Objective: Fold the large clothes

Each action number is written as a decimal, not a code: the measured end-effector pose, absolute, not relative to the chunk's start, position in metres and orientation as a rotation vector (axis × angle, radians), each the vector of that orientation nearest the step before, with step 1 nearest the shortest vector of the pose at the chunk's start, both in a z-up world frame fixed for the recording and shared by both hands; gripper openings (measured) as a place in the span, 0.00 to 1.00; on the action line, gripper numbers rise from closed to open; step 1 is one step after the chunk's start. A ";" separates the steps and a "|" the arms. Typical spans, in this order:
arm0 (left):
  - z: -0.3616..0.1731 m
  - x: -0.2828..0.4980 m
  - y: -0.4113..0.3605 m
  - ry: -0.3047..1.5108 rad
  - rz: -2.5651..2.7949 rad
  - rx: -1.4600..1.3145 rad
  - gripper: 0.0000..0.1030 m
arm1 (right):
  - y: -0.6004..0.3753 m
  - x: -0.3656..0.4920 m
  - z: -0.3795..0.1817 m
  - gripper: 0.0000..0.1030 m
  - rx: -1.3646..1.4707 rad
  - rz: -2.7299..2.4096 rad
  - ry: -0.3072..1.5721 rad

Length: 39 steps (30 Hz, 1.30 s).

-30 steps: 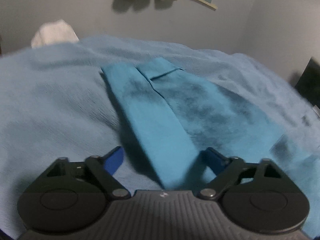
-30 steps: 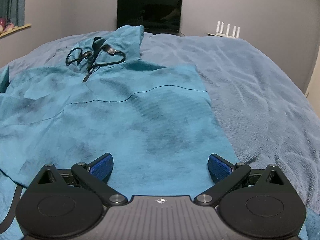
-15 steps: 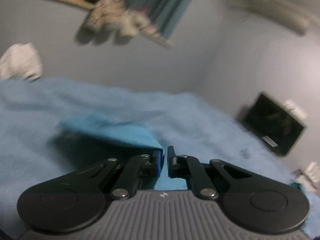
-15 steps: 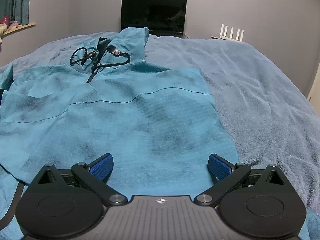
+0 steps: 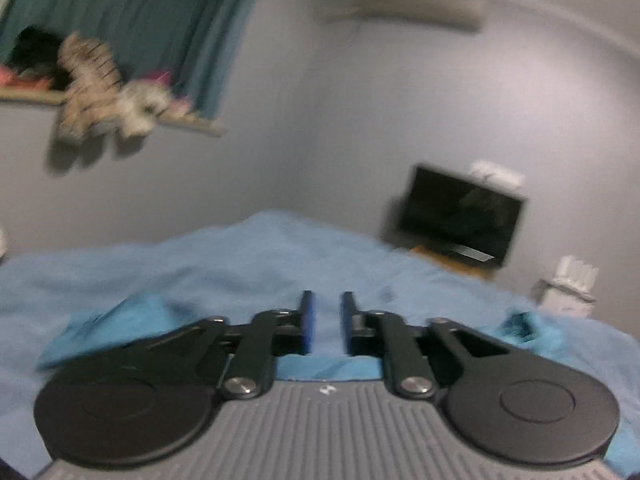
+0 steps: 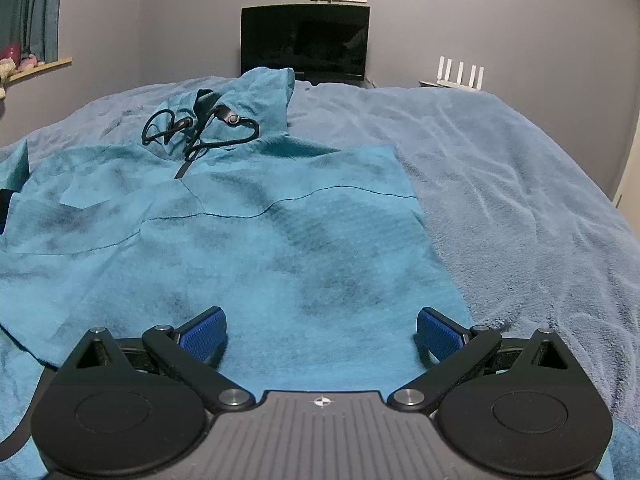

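One teal hoodie (image 6: 248, 240) lies spread flat on the bed, its long axis running away from my right tool (image 6: 320, 332) toward the dark monitor (image 6: 305, 42) at the far wall. The hood (image 6: 260, 96) points that way, at the far end, and the hem end comes toward me under the tool. The cloth is a mottled teal with darker smudges, a thin seam line crosses the chest, and a black drawcord (image 6: 200, 128) loops loosely below the hood beside a short zipper. The garment's right edge looks straight, as though folded in, and borders the paler blue blanket (image 6: 520, 200) that covers the bed.

My right tool hangs low over the lower body of the hoodie, its blue pads (image 6: 202, 334) wide apart with only flat cloth showing between them, nothing pinched.

My left tool (image 5: 325, 328) points nearly level across the bed, and that view is blurred. Its jaws stand a narrow gap apart and are opening, with nothing between them. Teal cloth (image 5: 108, 328) shows below and to both sides of it, lying on the blanket; I cannot tell which part of the hoodie it is. Stuffed toys (image 5: 104, 92) sit on a ledge by the curtain (image 5: 132, 16).
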<state>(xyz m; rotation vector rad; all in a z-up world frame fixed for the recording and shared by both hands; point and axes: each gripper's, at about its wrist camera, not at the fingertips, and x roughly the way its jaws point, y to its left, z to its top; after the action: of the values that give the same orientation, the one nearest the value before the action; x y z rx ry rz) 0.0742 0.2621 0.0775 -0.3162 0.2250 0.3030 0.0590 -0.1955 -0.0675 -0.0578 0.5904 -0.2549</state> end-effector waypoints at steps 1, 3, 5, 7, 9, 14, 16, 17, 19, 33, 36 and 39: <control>0.070 0.075 0.273 0.254 0.358 -0.332 0.46 | -0.196 0.059 -0.068 1.00 -0.054 -0.255 0.592; 0.055 0.071 0.292 0.282 0.526 -0.332 0.67 | -0.197 0.061 -0.068 1.00 -0.051 -0.255 0.598; 0.046 0.066 0.307 0.292 0.644 -0.336 0.67 | -0.196 0.062 -0.069 1.00 -0.052 -0.255 0.606; 0.036 0.062 0.326 0.337 0.729 -0.413 0.67 | -0.195 0.063 -0.069 1.00 -0.056 -0.255 0.611; 0.021 0.058 0.343 0.355 0.716 -0.603 0.67 | -0.194 0.064 -0.070 1.00 -0.061 -0.252 0.618; -0.010 0.076 0.361 0.382 0.525 -0.820 0.67 | -0.193 0.067 -0.073 1.00 -0.071 -0.246 0.636; -0.012 0.087 0.357 0.393 0.540 -0.744 0.67 | -0.193 0.068 -0.073 1.00 -0.072 -0.245 0.637; -0.011 0.086 0.353 0.377 0.552 -0.725 0.67 | -0.193 0.068 -0.073 1.00 -0.071 -0.244 0.637; -0.006 0.085 0.347 0.321 0.538 -0.732 0.67 | -0.193 0.068 -0.073 1.00 -0.068 -0.244 0.636; 0.006 0.076 0.358 0.242 0.482 -0.825 0.66 | -0.192 0.071 -0.075 1.00 -0.080 -0.233 0.652; -0.003 0.095 0.358 0.287 0.463 -0.753 0.05 | -0.191 0.071 -0.075 1.00 -0.081 -0.233 0.653; 0.007 0.107 0.342 0.289 0.430 -0.614 0.00 | -0.192 0.071 -0.074 1.00 -0.080 -0.233 0.651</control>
<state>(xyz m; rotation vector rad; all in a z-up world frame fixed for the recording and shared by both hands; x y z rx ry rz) 0.1072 0.3419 0.0068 -0.6142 0.2895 0.4302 0.0706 -0.1916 -0.0743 -0.0796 0.6508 -0.2327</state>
